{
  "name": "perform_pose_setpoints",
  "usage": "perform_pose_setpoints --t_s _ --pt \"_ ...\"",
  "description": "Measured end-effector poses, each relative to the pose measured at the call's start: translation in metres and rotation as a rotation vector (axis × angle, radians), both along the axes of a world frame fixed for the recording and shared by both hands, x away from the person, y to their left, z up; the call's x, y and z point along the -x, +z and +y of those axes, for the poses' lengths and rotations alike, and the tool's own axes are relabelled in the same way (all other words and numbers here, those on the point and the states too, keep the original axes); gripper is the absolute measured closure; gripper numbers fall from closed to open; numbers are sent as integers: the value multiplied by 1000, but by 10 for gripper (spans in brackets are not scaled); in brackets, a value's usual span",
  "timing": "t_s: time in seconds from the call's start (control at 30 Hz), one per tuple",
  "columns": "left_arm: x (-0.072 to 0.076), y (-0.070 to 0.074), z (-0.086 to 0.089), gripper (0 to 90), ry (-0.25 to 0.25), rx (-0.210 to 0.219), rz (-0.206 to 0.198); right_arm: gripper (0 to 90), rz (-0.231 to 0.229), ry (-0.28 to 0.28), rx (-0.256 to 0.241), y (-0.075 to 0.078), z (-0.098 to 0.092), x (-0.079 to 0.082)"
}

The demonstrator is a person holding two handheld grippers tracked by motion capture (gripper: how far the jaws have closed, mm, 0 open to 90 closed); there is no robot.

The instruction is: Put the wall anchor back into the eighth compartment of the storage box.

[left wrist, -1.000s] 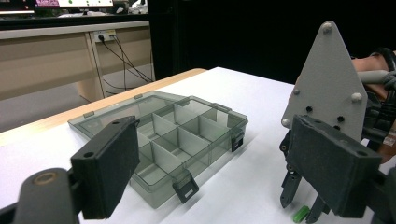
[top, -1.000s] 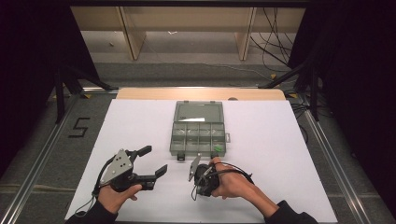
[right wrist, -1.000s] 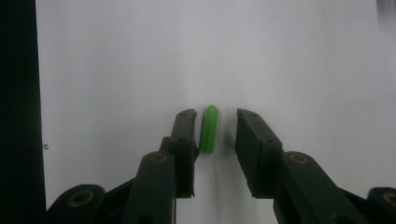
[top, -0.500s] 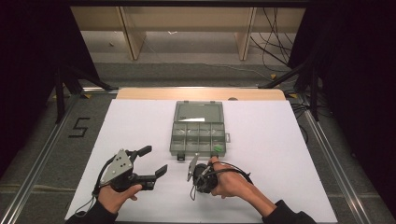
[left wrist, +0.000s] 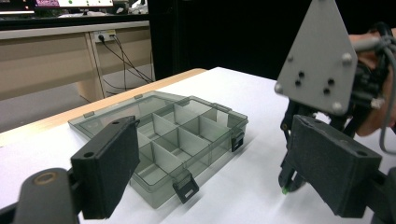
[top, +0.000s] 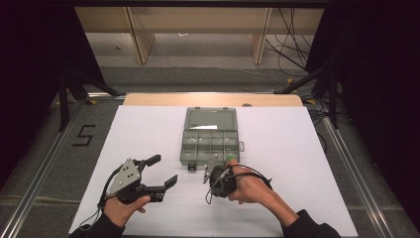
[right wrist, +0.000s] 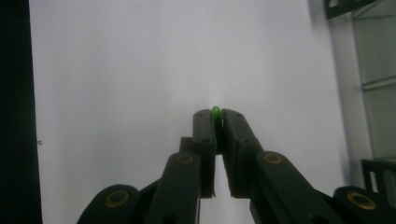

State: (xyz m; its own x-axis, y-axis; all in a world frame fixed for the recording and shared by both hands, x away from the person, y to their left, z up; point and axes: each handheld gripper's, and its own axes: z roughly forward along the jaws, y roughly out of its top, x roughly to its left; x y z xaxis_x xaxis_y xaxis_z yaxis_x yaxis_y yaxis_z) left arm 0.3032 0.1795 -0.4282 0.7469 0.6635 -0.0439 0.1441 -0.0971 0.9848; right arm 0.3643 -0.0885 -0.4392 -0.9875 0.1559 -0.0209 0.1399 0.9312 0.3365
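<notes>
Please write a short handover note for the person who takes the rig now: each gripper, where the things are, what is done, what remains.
Right gripper: shut on a small green piece, held low over the white table, just in front of the compartment box.
Left gripper: open, empty, to the left of the box.
Box: lid open and lying flat behind it; the compartments look empty.
Done: the green piece is picked up.
Left: probably to place it in a compartment; which one I cannot tell.
</notes>
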Motion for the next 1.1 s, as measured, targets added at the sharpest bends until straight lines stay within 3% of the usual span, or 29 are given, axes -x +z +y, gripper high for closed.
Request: perform_pose_setpoints --t_s 0.53,0.73,1.1 --pt "0 0 0 162 0 1 0 845 -51 -59 -66 19 -21 -16" --pt "0 0 0 162 0 1 0 845 -77 -94 -124 29 -31 -23" --pt "0 0 0 162 0 1 0 845 -105 -152 -157 32 -44 -33"
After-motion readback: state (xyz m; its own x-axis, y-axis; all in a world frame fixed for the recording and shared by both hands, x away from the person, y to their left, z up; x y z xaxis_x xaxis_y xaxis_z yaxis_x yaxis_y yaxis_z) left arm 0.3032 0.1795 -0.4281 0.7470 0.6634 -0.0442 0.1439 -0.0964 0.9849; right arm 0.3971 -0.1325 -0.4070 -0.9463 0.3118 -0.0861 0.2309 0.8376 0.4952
